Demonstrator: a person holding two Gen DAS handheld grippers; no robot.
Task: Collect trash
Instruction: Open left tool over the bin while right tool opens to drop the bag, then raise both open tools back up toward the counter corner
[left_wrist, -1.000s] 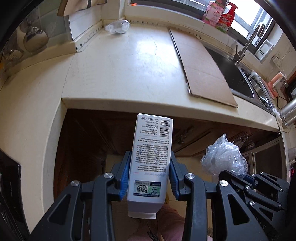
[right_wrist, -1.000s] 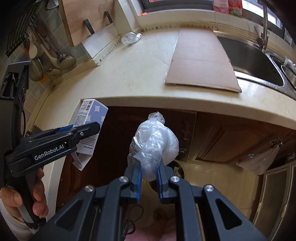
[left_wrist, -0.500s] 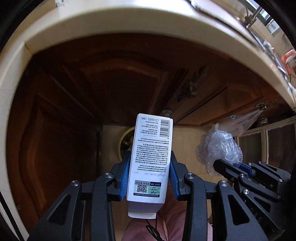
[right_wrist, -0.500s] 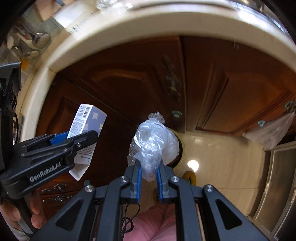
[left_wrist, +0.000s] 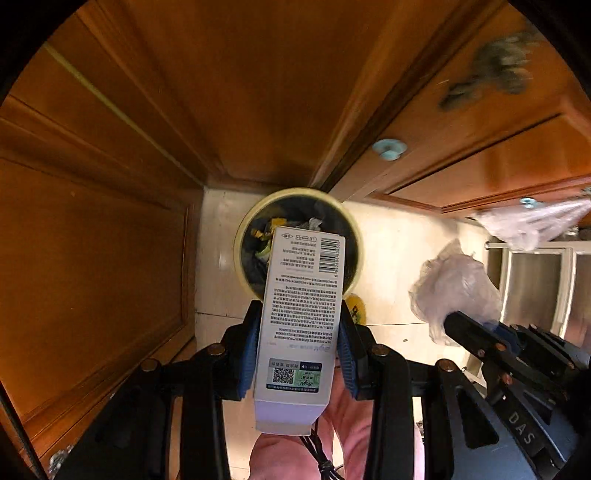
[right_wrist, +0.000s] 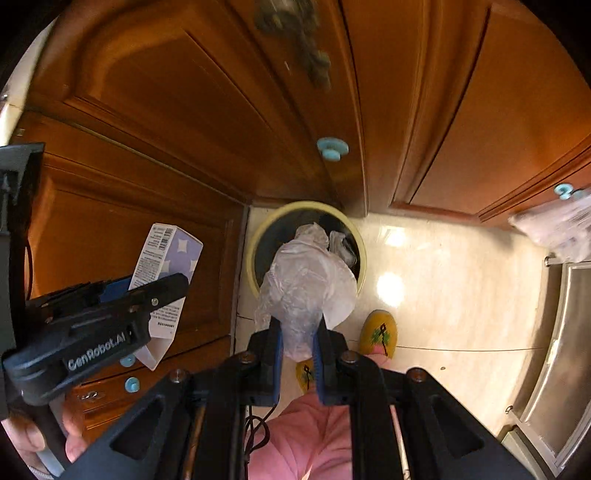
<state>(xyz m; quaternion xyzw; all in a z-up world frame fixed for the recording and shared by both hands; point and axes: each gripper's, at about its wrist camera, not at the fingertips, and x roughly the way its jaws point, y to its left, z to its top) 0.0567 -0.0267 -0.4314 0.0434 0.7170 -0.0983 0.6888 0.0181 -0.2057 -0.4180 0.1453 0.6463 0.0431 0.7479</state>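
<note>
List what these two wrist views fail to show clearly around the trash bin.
- Left wrist view: much of the trash bin interior is hidden behind the white box.
- Right wrist view: the crumpled plastic bag covers most of the bin's contents.
- Both views: the upper cabinet door handle is blurred.

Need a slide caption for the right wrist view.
Right gripper clamps crumpled plastic wrap above a yellow-rimmed trash bin.
</note>
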